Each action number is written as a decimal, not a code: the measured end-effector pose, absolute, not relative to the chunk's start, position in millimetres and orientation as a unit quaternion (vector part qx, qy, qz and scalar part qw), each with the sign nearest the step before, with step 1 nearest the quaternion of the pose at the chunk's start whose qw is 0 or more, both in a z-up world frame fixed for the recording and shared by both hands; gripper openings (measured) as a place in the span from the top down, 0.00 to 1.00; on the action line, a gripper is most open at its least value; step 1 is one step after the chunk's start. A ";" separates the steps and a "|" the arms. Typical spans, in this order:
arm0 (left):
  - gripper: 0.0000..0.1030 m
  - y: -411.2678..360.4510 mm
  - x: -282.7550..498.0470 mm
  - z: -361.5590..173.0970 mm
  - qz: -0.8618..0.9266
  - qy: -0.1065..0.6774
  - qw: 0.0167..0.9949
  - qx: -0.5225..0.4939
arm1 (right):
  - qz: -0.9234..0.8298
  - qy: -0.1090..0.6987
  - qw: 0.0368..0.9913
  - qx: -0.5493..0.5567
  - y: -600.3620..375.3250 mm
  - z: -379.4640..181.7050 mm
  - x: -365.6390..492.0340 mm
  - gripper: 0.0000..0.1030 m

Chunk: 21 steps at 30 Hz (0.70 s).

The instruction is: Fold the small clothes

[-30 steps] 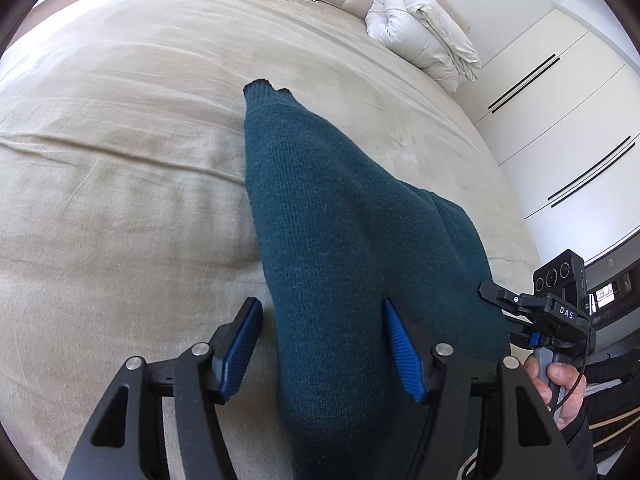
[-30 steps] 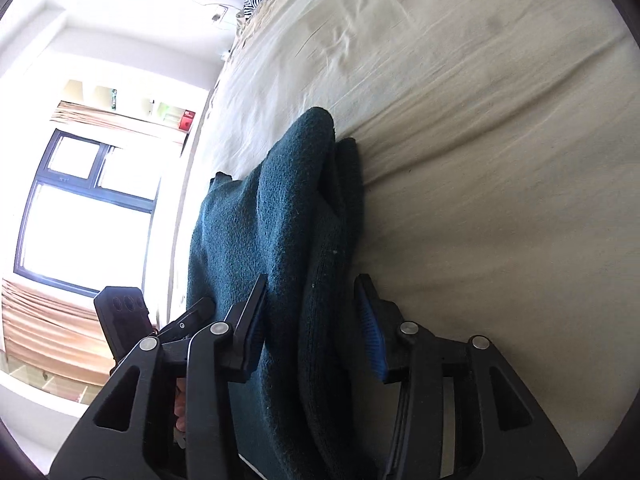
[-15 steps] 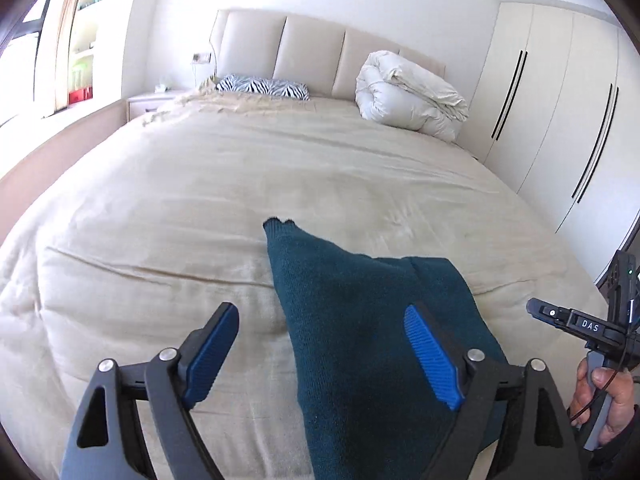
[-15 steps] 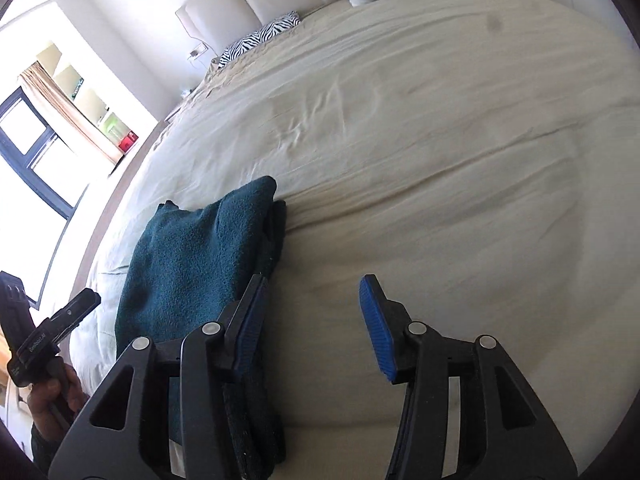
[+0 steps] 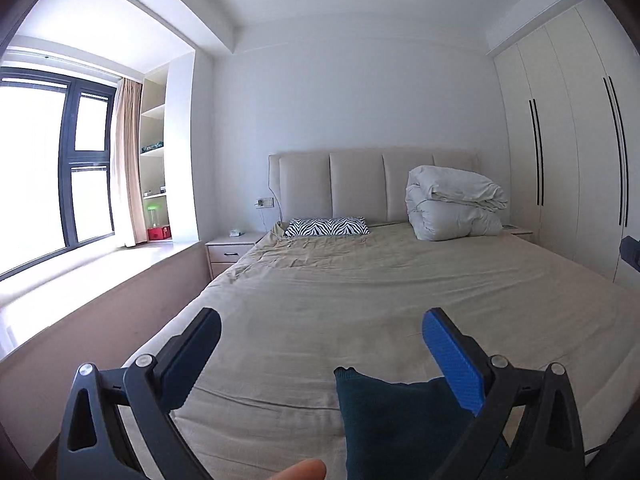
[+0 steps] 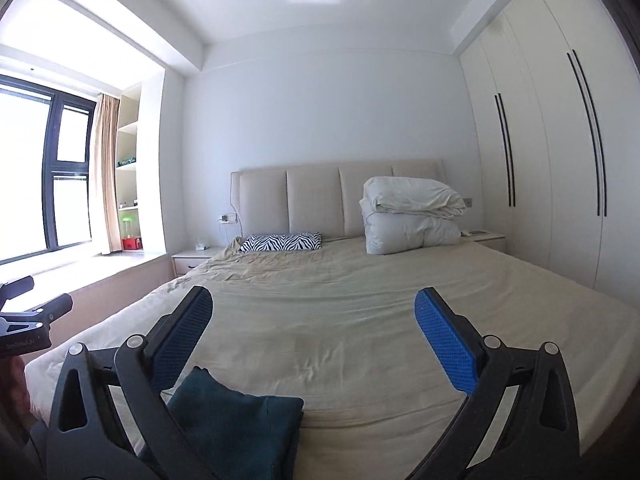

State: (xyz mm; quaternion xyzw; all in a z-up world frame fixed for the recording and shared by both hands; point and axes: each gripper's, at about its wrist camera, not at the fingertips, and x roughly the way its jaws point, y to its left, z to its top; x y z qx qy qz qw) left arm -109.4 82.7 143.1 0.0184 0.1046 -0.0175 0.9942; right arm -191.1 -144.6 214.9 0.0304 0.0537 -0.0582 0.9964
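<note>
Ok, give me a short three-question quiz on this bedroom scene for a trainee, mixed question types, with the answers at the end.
1. True or false: the left gripper is clamped on the teal garment.
2. Multiple choice: what sits at the head of the bed in front of the headboard? A) only a zebra-print pillow B) a zebra-print pillow and a folded white duvet C) a stack of towels
3. Fill in: in the right wrist view the teal garment lies folded on the bed, below the right gripper's ____ finger.

Key:
1. False; both grippers are open and empty, jaws just opened wide.
2. B
3. Left
</note>
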 end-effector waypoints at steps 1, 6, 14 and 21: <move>0.00 83.2 -110.0 144.4 -0.016 0.109 0.994 0.016 | -0.054 0.054 0.997 0.033 -141.1 222.9 -192.4 0.00; 0.00 82.3 -103.0 125.2 -0.029 0.175 0.984 -0.012 | -0.055 0.103 0.992 0.045 -130.1 227.9 -190.1 0.00; 0.00 64.8 -71.8 52.3 -0.066 0.320 0.945 -0.028 | -0.105 0.263 0.958 0.053 -123.0 147.6 -156.7 0.00; 0.00 54.5 -62.6 16.0 -0.061 0.365 0.929 -0.008 | -0.118 0.327 0.936 0.057 -122.1 100.5 -143.0 0.00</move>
